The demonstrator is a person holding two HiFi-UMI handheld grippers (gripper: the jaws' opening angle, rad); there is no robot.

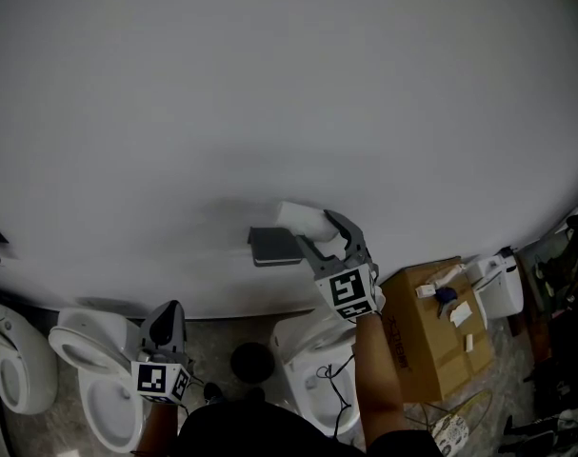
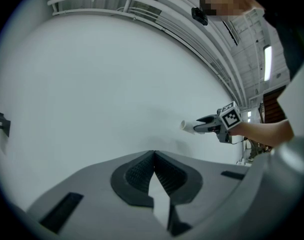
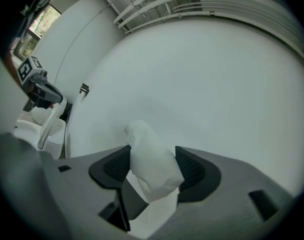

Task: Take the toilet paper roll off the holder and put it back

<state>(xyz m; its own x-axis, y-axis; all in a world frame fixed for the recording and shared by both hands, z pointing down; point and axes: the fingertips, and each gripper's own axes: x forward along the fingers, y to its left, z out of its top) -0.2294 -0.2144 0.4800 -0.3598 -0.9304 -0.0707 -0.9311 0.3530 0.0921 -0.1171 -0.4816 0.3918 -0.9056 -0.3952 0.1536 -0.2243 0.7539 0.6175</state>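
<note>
Left gripper (image 2: 153,153) jaws pressed together, empty, near a toilet (image 1: 93,350). We see right gripper (image 3: 152,156) pinching the toilet paper roll (image 1: 296,215), off and just above the grey holder (image 1: 272,246) on the white wall (image 1: 269,84).

No wording is reading clearly anywhere in these views. At four o'clock in the head view, a line of dark print is running down the side of the cardboard box (image 1: 424,352), too small and blurred to make out.
</note>
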